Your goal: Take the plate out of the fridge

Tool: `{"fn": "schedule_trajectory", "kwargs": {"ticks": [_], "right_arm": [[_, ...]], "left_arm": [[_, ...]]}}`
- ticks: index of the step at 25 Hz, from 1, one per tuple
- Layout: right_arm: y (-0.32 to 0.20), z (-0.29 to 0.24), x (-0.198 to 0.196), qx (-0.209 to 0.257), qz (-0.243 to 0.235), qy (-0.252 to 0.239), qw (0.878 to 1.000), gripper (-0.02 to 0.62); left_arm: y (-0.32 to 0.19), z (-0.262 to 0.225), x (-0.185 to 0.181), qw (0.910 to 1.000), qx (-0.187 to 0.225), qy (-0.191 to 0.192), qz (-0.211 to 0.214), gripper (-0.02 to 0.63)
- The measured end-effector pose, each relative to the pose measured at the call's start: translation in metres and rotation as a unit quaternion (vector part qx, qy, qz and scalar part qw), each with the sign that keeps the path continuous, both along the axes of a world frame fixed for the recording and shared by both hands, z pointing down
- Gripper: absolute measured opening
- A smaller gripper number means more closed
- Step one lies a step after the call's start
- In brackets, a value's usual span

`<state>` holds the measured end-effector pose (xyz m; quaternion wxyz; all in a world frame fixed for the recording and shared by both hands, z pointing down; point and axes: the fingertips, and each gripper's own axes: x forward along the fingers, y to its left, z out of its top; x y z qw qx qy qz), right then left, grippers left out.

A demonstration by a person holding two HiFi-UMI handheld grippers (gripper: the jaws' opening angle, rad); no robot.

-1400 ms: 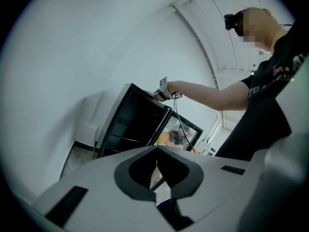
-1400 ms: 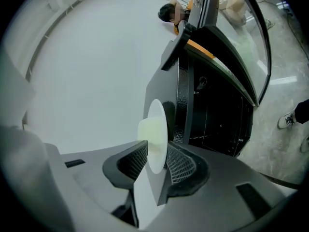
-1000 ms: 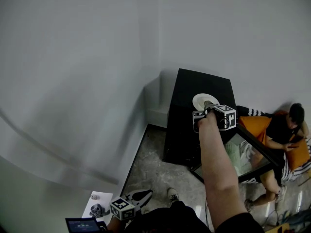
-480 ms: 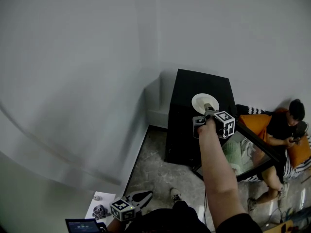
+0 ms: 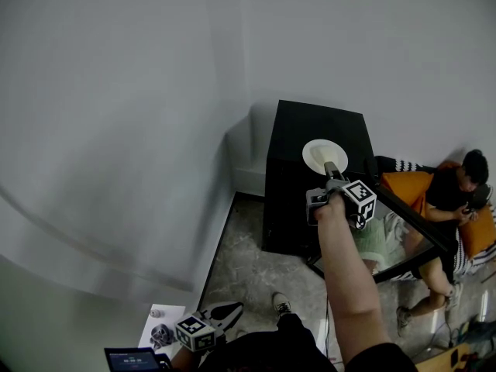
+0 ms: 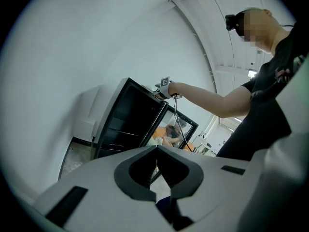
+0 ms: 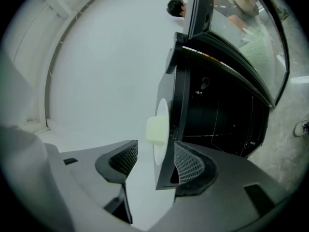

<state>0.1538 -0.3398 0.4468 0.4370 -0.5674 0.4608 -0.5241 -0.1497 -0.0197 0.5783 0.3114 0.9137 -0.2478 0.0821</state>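
Task thing: a round white plate (image 5: 323,153) lies flat on the top of the black cabinet fridge (image 5: 310,122), out of the cabinet. It sits close to the front edge, about midway between the two front corners.
On the plate: the right gripper view shows the plate (image 7: 163,109) edge-on, with a pale squarish lump (image 7: 156,131) resting on it. What the lump is cannot be told.
Right gripper: the right gripper (image 5: 331,166) is held out over the front edge of the fridge top, with its tip at the plate's near rim. In its own view the right gripper (image 7: 155,146) has its two meshed jaws standing apart. The plate's rim and the edge of the fridge top (image 7: 217,110) lie in the gap, and neither pad presses on them.
Left gripper: the left gripper (image 5: 232,309) is held low by the person's body, well apart from the fridge. In its own view the left gripper (image 6: 157,150) has its jaws together at the tips, with nothing between them.
Fridge door: the glass door (image 5: 387,239) stands swung open at the right front corner. The dark shelves (image 6: 128,115) show behind it.
Floor: grey mottled stone floor (image 5: 248,262), with a white sheet (image 5: 159,324) at the lower left.
Surroundings: plain white walls meet behind the fridge. A person (image 5: 453,200) sits beyond the open door beside an orange cushion (image 5: 407,196).
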Motion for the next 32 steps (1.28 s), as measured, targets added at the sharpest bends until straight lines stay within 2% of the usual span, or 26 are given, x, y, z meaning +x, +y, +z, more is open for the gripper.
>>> {"fn": "schedule_trajectory", "kwargs": {"ticks": [5, 8, 16, 21, 27, 30, 32], "right_arm": [[-0.005, -0.012, -0.007, 0.022, -0.019, -0.004, 1.000, 0.241], [-0.005, -0.011, -0.009, 0.019, -0.024, -0.002, 1.000, 0.241], [-0.025, -0.008, 0.004, 0.023, -0.013, -0.022, 0.999, 0.241], [-0.030, -0.004, 0.007, 0.047, -0.032, -0.029, 0.998, 0.241], [-0.017, -0.005, -0.001, 0.061, -0.041, -0.003, 0.997, 0.241], [0.009, -0.006, -0.010, 0.095, -0.071, 0.029, 0.992, 0.241], [0.029, -0.007, -0.019, 0.124, -0.099, 0.069, 0.985, 0.227]], "left_arm": [[-0.002, 0.000, 0.001, 1.0000, -0.003, 0.004, -0.005, 0.006], [-0.001, 0.007, -0.005, 1.0000, -0.003, -0.005, -0.008, 0.006], [0.000, 0.014, -0.013, 0.9998, -0.005, 0.001, -0.017, 0.006], [0.002, 0.018, -0.013, 0.9999, -0.004, 0.003, -0.015, 0.006], [-0.009, 0.009, -0.013, 0.9999, -0.005, 0.002, -0.010, 0.007], [-0.005, 0.007, -0.010, 1.0000, -0.001, -0.003, -0.005, 0.007], [-0.001, 0.006, -0.010, 1.0000, 0.006, -0.003, -0.003, 0.006]]}}
